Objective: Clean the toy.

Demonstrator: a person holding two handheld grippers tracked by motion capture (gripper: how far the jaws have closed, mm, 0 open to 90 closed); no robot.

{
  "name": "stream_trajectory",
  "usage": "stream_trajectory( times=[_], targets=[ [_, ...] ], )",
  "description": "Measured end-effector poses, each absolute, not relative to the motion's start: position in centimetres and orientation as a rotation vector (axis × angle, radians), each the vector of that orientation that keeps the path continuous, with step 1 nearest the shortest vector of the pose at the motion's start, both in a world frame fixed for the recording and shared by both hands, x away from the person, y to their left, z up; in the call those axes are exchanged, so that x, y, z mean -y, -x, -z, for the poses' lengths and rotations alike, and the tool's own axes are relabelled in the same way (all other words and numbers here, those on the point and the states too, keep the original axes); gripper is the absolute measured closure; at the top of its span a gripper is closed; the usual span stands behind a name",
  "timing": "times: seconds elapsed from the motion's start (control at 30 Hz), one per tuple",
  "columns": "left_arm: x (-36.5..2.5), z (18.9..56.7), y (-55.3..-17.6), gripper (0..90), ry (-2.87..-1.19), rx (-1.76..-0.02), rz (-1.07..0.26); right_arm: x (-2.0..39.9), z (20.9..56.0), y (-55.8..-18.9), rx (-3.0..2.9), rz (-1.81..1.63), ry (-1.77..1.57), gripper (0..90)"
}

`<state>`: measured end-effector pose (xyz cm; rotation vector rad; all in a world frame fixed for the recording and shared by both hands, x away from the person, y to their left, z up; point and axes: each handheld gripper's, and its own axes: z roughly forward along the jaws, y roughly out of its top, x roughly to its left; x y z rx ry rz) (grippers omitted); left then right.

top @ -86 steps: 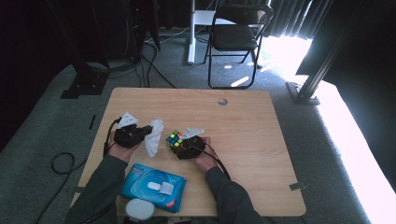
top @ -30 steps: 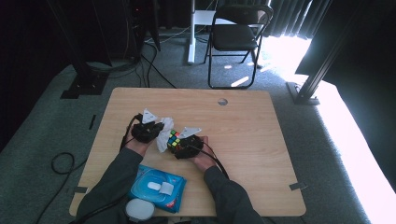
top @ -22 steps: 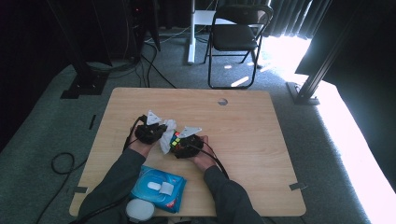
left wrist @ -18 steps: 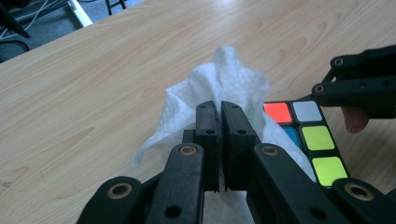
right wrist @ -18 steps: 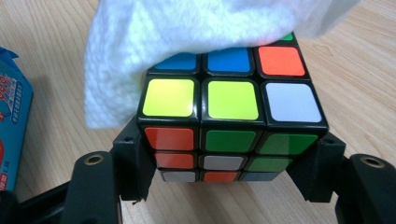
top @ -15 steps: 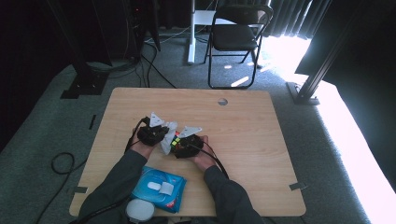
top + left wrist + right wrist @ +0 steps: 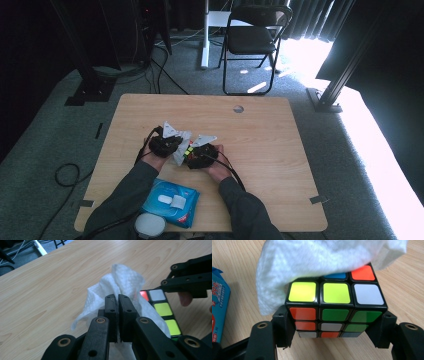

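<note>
A scrambled puzzle cube [image 7: 335, 307] stands on the wooden table [image 7: 280, 150] near its middle. My right gripper [image 7: 334, 325] is shut on the cube, one jaw against each side. My left gripper [image 7: 118, 298] is shut on a crumpled white wipe [image 7: 120, 282]. The wipe [image 7: 317, 257] lies over the far part of the cube's top face and covers several stickers. In the high view the left gripper [image 7: 177, 149] and the right gripper [image 7: 192, 156] sit close together, with the wipe [image 7: 179, 154] between them.
A blue pack of wipes [image 7: 170, 200] lies at the table's near edge, with a round white object [image 7: 150, 226] just in front of it. The tabletop has a cable hole [image 7: 238, 108] at its far side. A folding chair [image 7: 250, 40] stands beyond the table.
My left gripper has carried the wipe to the right, from beside the cube onto its top. The right gripper and the cube have stayed in place.
</note>
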<state>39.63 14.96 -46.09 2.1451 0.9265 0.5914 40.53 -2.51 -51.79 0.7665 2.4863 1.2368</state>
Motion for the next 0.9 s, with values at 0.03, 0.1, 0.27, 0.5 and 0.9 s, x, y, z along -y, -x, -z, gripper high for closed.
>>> stream_trajectory(
  times=[0.03,0.1,0.27,0.5,0.9],
  targets=[
    [-14.9,46.1,-39.6,86.7,-2.146,-0.919,-0.592,2.5,51.8,-40.5,-2.486,-1.236,-0.767,33.9],
    [-14.8,46.2,-39.5,86.6,-2.141,-0.913,-0.591,2.5,51.8,-40.5,-2.486,-1.235,-0.767,33.9],
    [-14.4,46.5,-39.2,86.3,-2.145,-0.859,-0.552,2.6,52.0,-40.6,-2.489,-1.229,-0.773,33.9],
    [-13.1,46.6,-38.7,86.4,-2.173,-0.771,-0.505,2.5,52.2,-40.7,-2.495,-1.225,-0.791,33.9],
    [-12.7,46.6,-38.9,86.2,-2.191,-0.727,-0.490,2.5,52.2,-40.6,-2.495,-1.230,-0.797,33.9]
  ],
)
